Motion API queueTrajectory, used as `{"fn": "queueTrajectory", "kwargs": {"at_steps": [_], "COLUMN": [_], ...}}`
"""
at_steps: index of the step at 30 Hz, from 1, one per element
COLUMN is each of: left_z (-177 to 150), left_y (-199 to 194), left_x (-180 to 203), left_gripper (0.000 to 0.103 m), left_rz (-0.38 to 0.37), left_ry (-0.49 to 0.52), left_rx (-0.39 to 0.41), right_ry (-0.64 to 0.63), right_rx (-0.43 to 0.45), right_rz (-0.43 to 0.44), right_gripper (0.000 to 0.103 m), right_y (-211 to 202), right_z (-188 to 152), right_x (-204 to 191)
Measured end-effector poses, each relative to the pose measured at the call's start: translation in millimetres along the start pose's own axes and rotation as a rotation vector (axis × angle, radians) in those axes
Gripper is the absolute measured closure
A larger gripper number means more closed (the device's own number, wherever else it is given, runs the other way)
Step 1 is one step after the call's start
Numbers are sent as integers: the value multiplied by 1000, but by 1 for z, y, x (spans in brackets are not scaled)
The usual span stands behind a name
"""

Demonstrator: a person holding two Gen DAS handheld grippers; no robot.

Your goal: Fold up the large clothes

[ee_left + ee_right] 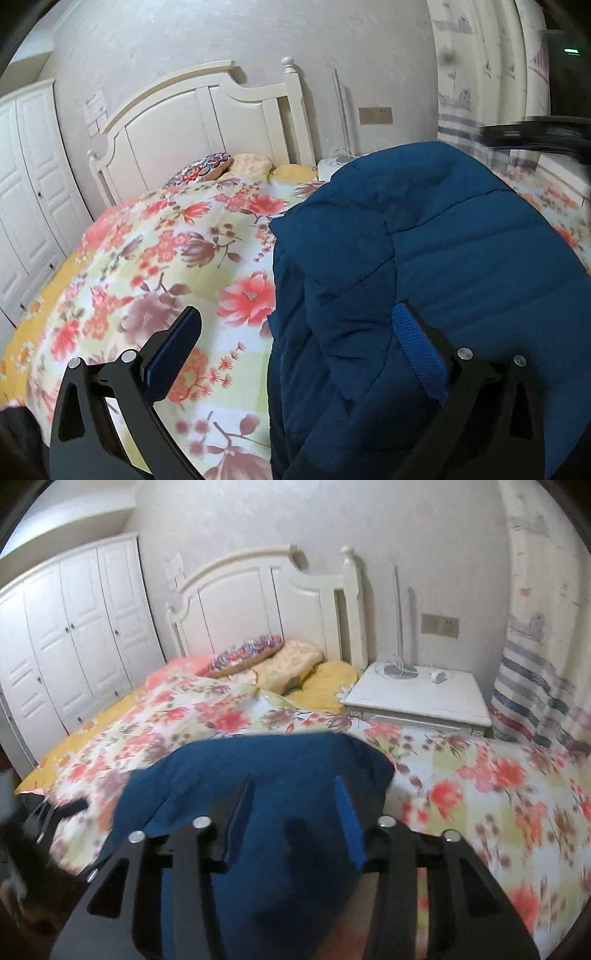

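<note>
The wide bed with its floral quilt of red and pink blooms on white and pale green (480,775) fills most of both views and serves as the folding surface, broad and soft enough to take a bulky garment. At its head stand a cream panelled wooden headboard (258,602) and, along the left wall, a white panelled wardrobe (66,635). A white square bedside cabinet (424,698) sits just beside the bed on the right, carrying a lamp base and a small white object, well apart from the work.

The task's thing, a dark blue quilted puffer jacket (461,277), lies on the quilt near the foot of the bed. In the left wrist view it appears heaped up, with one layer doubled over another along its left edge, so a fold seems to be partly made; I judge the job to be midway.

The left tool (299,332) is spread wide: one finger hangs over bare quilt, the other rests against the jacket's left part, nothing pinched between them. It looks placed to straddle the jacket's edge for a grasp.

The right tool (291,812) is also parted, at a moderate gap, its blue pads over the jacket's blue fabric. Whether any cloth lies between the pads, I cannot tell.
</note>
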State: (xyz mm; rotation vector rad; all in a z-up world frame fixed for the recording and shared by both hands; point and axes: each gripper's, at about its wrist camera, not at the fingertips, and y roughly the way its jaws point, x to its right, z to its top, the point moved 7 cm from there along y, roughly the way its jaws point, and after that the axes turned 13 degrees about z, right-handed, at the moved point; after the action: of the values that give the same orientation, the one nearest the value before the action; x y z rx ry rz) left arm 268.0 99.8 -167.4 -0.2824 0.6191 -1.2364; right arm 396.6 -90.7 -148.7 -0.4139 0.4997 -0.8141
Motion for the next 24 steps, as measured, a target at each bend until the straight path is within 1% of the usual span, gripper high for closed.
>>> {"fn": "queueTrajectory", "kwargs": {"at_steps": [1, 3, 4, 5, 6, 9, 12, 13, 14, 15, 16, 17, 18, 19, 20, 21, 23, 24], "left_z": [-2, -5, -6, -6, -6, -8, -10, -10, -11, -12, -11, -11, -12, -11, -11, -11, -12, -12], "left_y": [2, 4, 5, 6, 7, 11, 11, 10, 11, 10, 10, 11, 11, 11, 11, 10, 11, 12], "left_x": [-1, -2, -2, -3, -3, -4, -5, -5, -6, -6, -5, -5, -6, -5, -5, -5, -7, -8], "left_gripper": [4, 4, 4, 4, 4, 4, 4, 4, 4, 4, 4, 4, 4, 4, 4, 4, 4, 4], "left_rz": [-13, -18, -16, -13, -9, -36, -41, -39, -39, -41, -42, -44, -47, -47, -47, -45, -38, -37], "left_ry": [-21, -38, -45, -53, -56, -72, -82, -80, -79, -80, -81, -82, -82, -82, -83, -83, -93, -98], "left_rx": [-6, -8, -8, -9, -15, -23, -18, -17, -17, -16, -17, -19, -21, -22, -22, -22, -26, -33], "right_ry": [-5, -31, -39, -44, -76, -160, -147, -140, -145, -150, -157, -190, -234, -267, -314, -344, -339, -322], "right_rx": [-30, -143, -201, -291, -319, -366, -381, -356, -294, -250, -231, -227, -248, -271, -311, -394, -507, -519], "right_rz": [0, -47, -57, -59, -85, -124, -120, -131, -111, -61, -28, 12, 30, 36, 29, 9, -2, 7], "right_gripper": [69, 69, 69, 69, 69, 68, 68, 68, 68, 68, 66, 65, 63, 58, 56, 56, 56, 56], "right_y": [17, 64, 84, 108, 121, 126, 119, 110, 99, 92, 85, 86, 92, 98, 110, 133, 161, 165], "right_z": [4, 2, -8, -21, -27, -27, -17, -9, 6, 16, 22, 28, 27, 24, 17, 1, -24, -24], "right_x": [5, 18, 27, 32, 33, 26, 23, 19, 8, -5, -21, -40, -55, -64, -72, -75, -70, -69]}}
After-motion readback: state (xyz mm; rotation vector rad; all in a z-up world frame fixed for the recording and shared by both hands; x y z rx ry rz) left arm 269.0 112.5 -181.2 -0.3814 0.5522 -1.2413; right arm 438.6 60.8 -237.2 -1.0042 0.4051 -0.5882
